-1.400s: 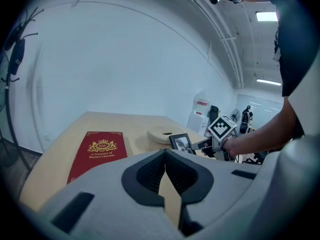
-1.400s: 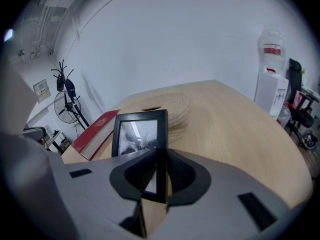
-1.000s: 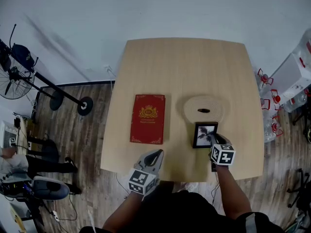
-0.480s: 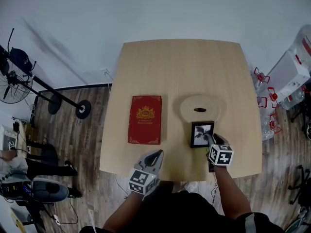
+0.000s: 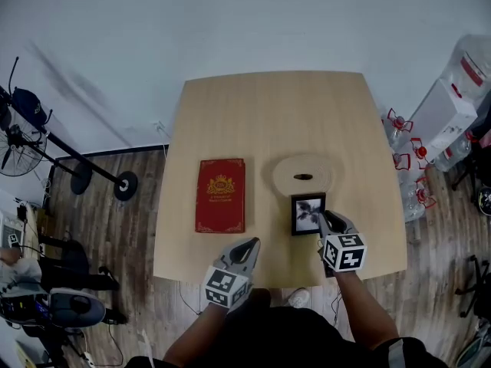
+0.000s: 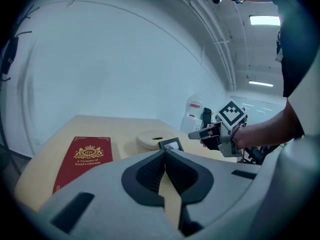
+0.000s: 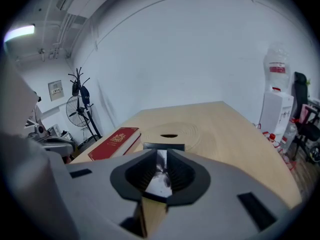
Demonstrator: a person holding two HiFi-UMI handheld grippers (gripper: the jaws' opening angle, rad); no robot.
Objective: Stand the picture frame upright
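Note:
A small black picture frame (image 5: 308, 213) with a dark flower print lies near the table's front right, its near edge raised off the wood. My right gripper (image 5: 321, 222) comes at it from the near side. In the right gripper view the frame (image 7: 164, 147) fills the gap between the jaws, which have just been closing and press on its lower edge. The left gripper view shows the frame (image 6: 171, 145) tilted up beside the right gripper (image 6: 194, 134). My left gripper (image 5: 249, 245) hovers shut and empty over the front edge, left of the frame.
A red hardcover book (image 5: 221, 205) lies left of the frame. A round woven mat (image 5: 303, 175) with a centre hole sits just behind it. The wooden table (image 5: 268, 113) stretches beyond. A fan stand (image 5: 77, 167) is on the floor at left, water bottles (image 5: 406, 175) at right.
My right gripper has risen with the frame's near edge, so the frame now looks shorter and more tilted. The left gripper has hardly shifted.

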